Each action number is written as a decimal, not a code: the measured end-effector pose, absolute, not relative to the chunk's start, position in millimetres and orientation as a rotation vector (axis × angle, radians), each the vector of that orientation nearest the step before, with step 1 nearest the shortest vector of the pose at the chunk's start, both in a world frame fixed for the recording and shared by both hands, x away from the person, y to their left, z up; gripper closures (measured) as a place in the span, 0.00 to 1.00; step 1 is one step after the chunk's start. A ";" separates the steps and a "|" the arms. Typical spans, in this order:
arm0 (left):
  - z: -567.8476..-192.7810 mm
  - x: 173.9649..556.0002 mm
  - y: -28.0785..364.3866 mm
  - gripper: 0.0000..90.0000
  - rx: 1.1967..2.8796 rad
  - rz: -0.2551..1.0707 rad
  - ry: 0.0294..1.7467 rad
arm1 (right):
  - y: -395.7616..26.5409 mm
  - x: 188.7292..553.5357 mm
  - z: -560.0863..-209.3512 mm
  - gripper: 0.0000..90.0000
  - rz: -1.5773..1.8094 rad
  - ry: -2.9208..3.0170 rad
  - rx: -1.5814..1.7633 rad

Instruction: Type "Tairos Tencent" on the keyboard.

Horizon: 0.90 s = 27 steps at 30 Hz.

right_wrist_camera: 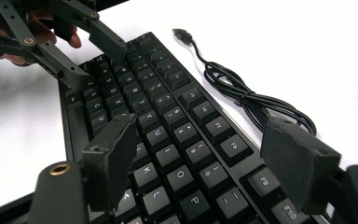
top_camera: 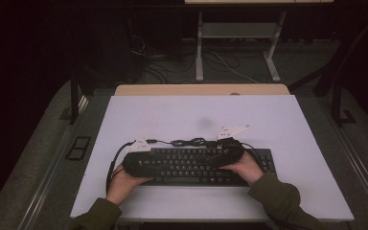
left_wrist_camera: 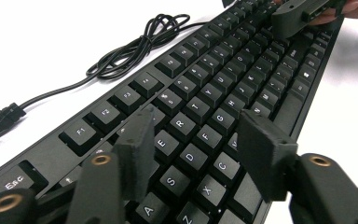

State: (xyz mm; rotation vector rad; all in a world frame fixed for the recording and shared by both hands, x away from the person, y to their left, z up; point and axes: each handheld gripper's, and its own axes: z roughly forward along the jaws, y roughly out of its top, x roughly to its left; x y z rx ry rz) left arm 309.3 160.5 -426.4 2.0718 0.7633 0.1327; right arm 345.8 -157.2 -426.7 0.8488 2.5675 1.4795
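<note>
Black plastic, the keyboard [top_camera: 196, 165] lies flat near the front of the white table [top_camera: 278, 115], its cable [top_camera: 189, 142] bunched just behind its far edge. It looks rigid and fairly light, but long, and its keycaps give under pressure and would be poor grip points. The firm frame edges at both ends seem the best hold. The left tool [left_wrist_camera: 200, 149] hovers over the left keys, jaws apart and holding nothing; the right tool [right_wrist_camera: 200, 163] stands wide over the right keys, also empty.
</note>
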 end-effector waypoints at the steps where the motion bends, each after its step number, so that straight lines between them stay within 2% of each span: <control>1: -426.3 309.3 160.3 0.48 2.070 0.130 0.760 | -158.3 345.3 -426.5 0.29 1.480 2.569 0.849; 7: -426.5 306.6 158.8 0.47 2.071 0.114 0.741 | -165.8 342.9 -426.9 0.29 1.477 2.564 0.860; 10: -426.1 304.9 158.8 0.52 2.075 0.103 0.729 | -167.9 342.7 -427.4 0.29 1.477 2.561 0.862; 23: -424.9 296.9 153.8 0.98 2.105 0.001 0.612 | -168.0 343.8 -427.8 0.29 1.472 2.564 0.869; 27: -427.7 295.6 149.7 0.99 2.136 -0.017 0.592 | -168.3 344.0 -427.9 0.29 1.473 2.563 0.869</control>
